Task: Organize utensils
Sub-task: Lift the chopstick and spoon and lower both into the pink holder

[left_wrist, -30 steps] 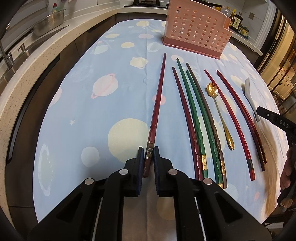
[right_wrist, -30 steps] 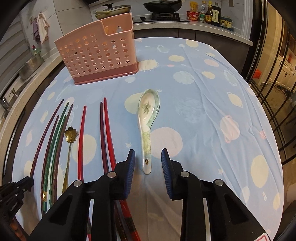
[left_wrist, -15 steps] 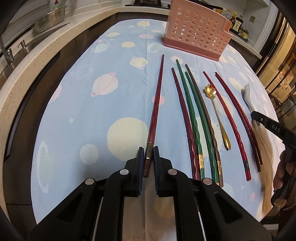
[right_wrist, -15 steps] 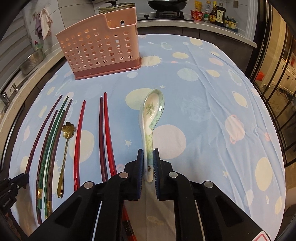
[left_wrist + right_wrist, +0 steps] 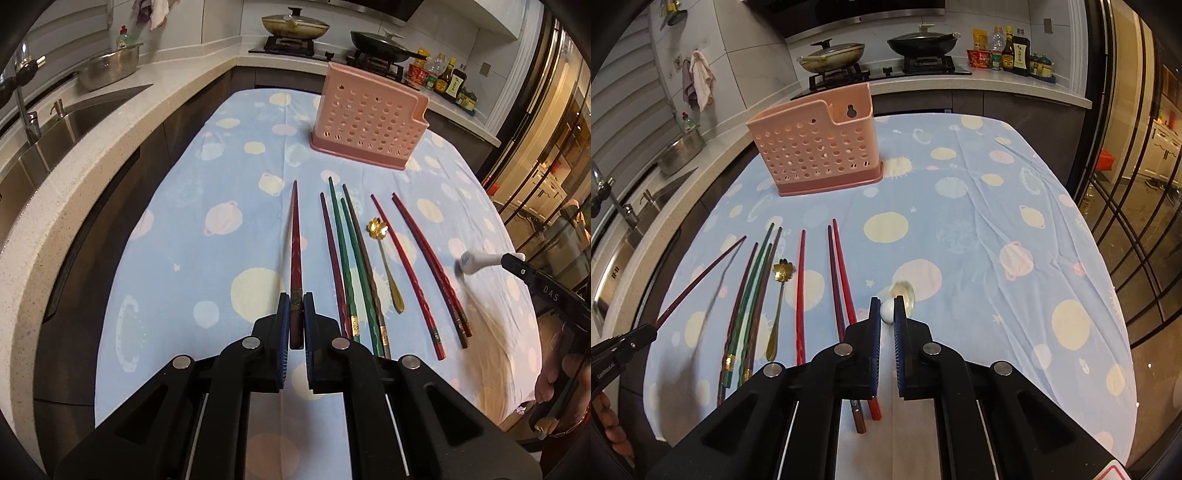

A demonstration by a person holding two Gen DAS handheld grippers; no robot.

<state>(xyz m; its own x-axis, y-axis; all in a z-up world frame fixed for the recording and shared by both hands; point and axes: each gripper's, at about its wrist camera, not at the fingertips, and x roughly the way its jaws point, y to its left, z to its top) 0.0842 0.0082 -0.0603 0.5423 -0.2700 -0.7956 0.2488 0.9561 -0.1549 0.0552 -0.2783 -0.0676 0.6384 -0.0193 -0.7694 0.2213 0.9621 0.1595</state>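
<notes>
The left tool (image 5: 294,314) is clenched on the thick end of a dark red chopstick (image 5: 295,254), which hangs clear of the surface (image 5: 177,236) with its thin tip aimed toward the pink perforated utensil holder (image 5: 369,118); a blurred shadow runs beside it on the planet-print cloth. The right tool (image 5: 885,314) grips the handle end of a white ceramic spoon (image 5: 887,311), whose bowl shows just past the pads, lifted off the cloth; in the left view the spoon sticks out sideways from that tool at the right edge, with a person's hand (image 5: 557,373) on the grip below it.

Lying in a row on the surface between the two tools are another dark red chopstick (image 5: 334,266), two green chopsticks (image 5: 349,266), a brown chopstick (image 5: 364,258), a small gold spoon with a flower-shaped bowl (image 5: 384,258), a bright red chopstick (image 5: 406,277) and a further pair of red chopsticks (image 5: 432,266) touching near their thick ends. The utensil holder stands upright at the far side of the surface, well apart from the row
</notes>
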